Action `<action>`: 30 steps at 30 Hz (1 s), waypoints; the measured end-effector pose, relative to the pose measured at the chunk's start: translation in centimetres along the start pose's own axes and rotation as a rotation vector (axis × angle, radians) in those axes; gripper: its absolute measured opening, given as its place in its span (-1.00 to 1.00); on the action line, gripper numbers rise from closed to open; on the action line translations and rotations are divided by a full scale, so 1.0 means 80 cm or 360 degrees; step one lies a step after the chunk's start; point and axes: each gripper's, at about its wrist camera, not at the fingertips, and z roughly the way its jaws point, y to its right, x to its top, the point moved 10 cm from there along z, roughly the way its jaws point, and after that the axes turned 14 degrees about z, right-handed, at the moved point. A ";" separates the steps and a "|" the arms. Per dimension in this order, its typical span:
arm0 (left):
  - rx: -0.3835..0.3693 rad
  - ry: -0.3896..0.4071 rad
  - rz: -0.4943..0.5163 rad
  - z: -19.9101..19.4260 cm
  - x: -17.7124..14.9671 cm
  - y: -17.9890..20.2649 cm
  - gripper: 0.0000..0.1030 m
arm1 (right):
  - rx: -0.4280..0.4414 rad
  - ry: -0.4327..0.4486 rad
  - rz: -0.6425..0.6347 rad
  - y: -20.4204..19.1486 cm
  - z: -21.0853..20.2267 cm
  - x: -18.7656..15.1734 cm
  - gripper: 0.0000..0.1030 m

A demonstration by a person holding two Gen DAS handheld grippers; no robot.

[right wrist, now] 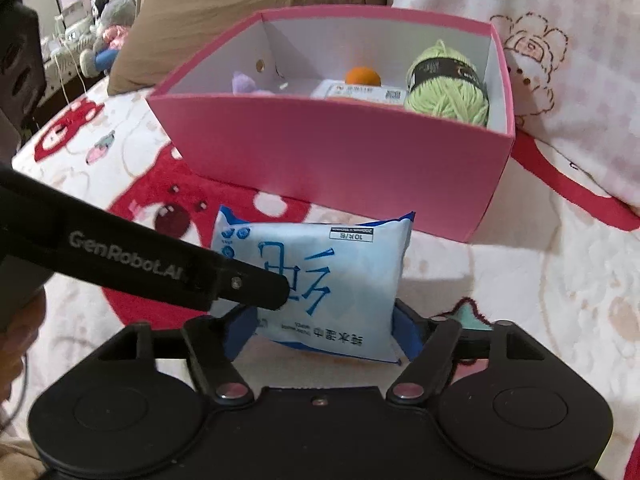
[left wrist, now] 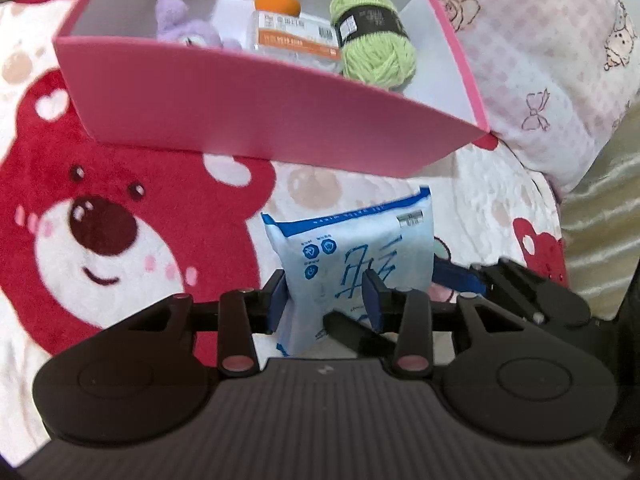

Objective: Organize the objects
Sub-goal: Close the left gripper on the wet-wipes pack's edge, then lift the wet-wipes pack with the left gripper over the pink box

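both grippers' fingers (right wrist: 408, 334) bracket the wipes pack (right wrist: 316, 276).

The left hand-held gripper (left wrist: 326, 300) is black with blue pads, round housings and a ribbed body. The right hand-held gripper (right wrist: 324, 330) looks alike; white "GenRobot.AI" lettering marks the left one's finger.

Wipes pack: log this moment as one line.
wipes pack: in front of pink box | left gripper: clamped on it | right gripper: astride it, contact unclear
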 end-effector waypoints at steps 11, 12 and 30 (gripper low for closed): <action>-0.0013 0.0059 -0.0026 -0.036 0.015 -0.001 -0.26 | -0.0056 0.0099 0.0050 -0.023 -0.024 0.012 0.65; -0.0031 0.0067 -0.0036 -0.040 0.016 -0.001 -0.26 | -0.0059 0.0109 0.0055 -0.025 -0.027 0.014 0.65; -0.0078 0.0304 -0.0016 -0.120 0.055 0.001 -0.26 | 0.0015 0.0299 0.0015 -0.049 -0.087 0.070 0.38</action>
